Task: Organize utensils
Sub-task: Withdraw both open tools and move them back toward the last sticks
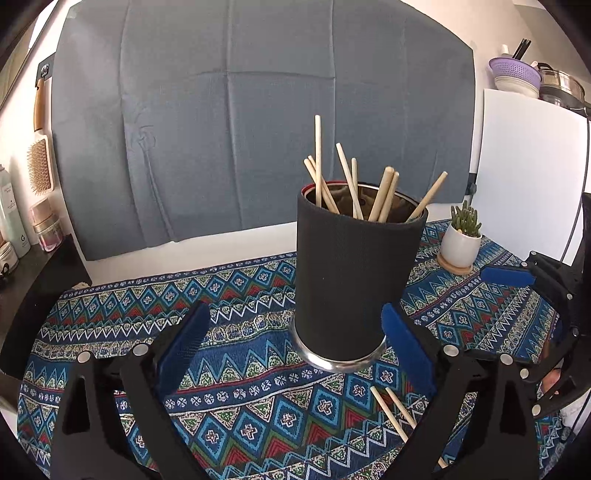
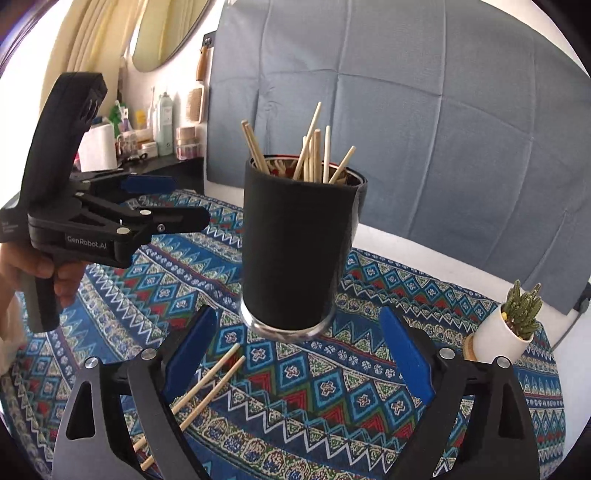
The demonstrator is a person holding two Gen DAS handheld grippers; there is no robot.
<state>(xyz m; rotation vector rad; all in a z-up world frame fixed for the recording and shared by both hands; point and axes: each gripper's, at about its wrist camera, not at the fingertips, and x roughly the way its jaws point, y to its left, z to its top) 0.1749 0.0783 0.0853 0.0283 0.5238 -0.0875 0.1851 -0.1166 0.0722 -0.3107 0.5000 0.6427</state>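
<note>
- Dark holder [image 1: 356,273] stood upright on the patterned cloth [image 1: 258,406], already bristling with wooden chopsticks [image 1: 354,184].
- Two loose chopsticks [image 2: 207,384] lay on the cloth just in front of the holder.
- Left gripper [image 1: 295,350] was spread wide, empty; right gripper [image 2: 295,350] likewise released, nothing held.
- Step judged: collecting the last pair. Next move needs a descent and a clean pinch on the thin sticks.

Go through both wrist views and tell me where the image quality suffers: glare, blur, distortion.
Left wrist view: fisheye bends the grey cloth edges; the white board is nearly washed out; the black cup and its chopsticks look sharp. Right wrist view: same bowing, dark vignette in the corners, bright daylight near the mirror; the loose chopsticks are crisp, the left gripper clear.
</note>
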